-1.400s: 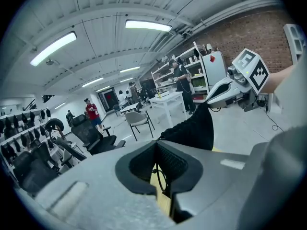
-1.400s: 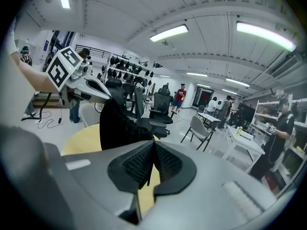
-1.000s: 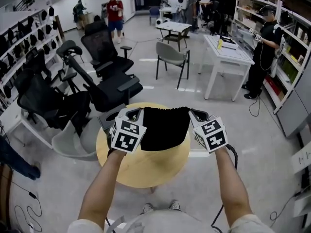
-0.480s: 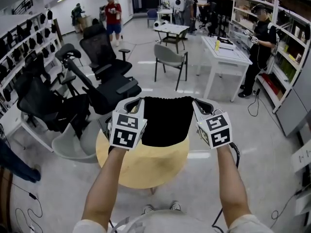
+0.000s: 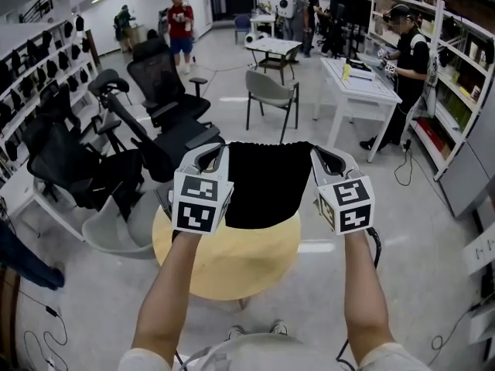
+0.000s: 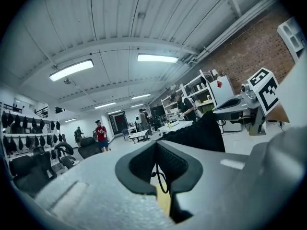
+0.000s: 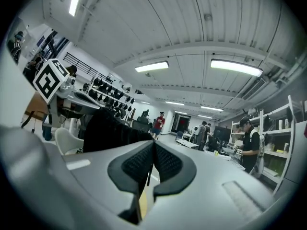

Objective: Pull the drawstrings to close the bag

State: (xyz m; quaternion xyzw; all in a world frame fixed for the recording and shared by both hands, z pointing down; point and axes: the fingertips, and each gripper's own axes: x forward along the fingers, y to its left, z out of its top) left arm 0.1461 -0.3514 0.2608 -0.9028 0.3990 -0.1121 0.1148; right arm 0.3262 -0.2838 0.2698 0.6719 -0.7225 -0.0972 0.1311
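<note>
Hanging between left claw [image 5: 219, 151] and right claw [image 5: 319, 154], black bag [image 5: 267, 185], gripper views alone show drawstrings [image 6: 157, 170] pinched.

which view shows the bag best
Head view: nearly all of the bag hangs spread out facing the camera, above the table. The left gripper view catches only a dark side edge at its right; the right gripper view, one at its left.

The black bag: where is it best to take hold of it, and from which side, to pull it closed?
Probably grip the drawstrings at the two top corners, one from each outer side: the black bag hangs flat, mouth edge uppermost, stretched between them. The left tongs and right tongs are shut on the cords there.
</note>
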